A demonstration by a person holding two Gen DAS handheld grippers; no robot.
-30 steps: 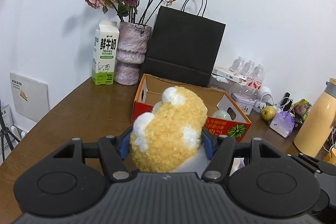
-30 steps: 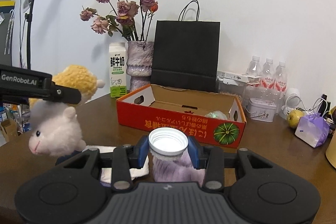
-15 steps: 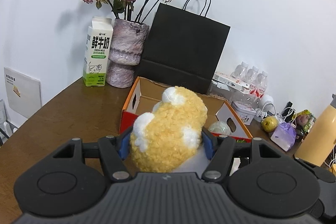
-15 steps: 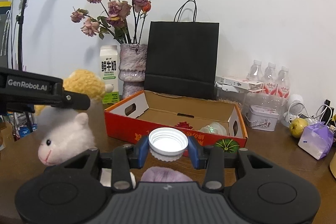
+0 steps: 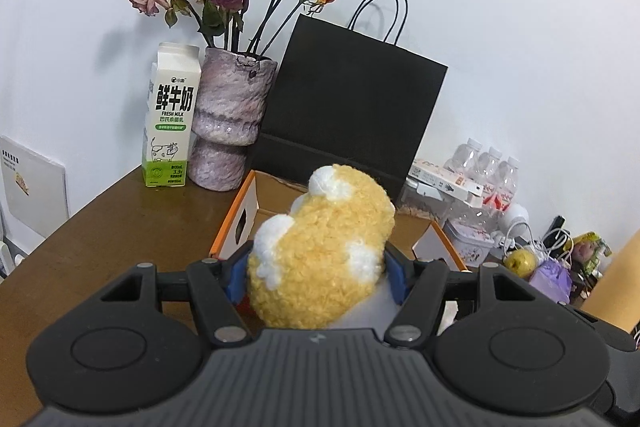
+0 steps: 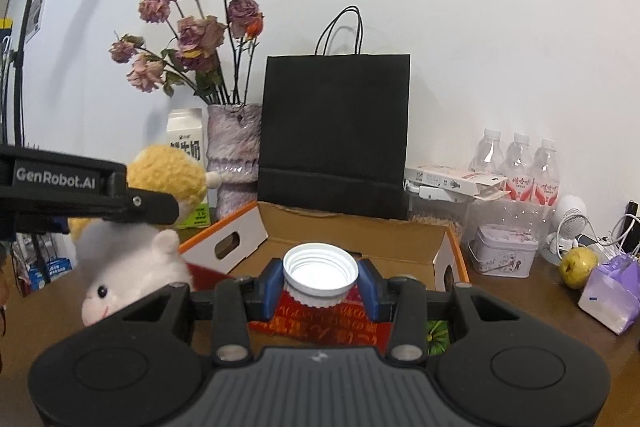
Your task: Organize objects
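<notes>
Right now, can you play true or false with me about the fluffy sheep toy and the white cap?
1. The left gripper holds a yellow plush sheep. True.
2. The right gripper is empty. False: it is shut on a white screw cap.
3. The milk carton stands beside the vase. True.
4. The black paper bag lies flat inside the cardboard box. False: it stands upright behind the box.

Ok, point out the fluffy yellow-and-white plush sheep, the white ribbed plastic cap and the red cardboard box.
fluffy yellow-and-white plush sheep (image 5: 320, 251), left wrist view, woolly back.
white ribbed plastic cap (image 6: 320, 269), right wrist view, inside.
red cardboard box (image 6: 360, 239), right wrist view, inner back wall.
</notes>
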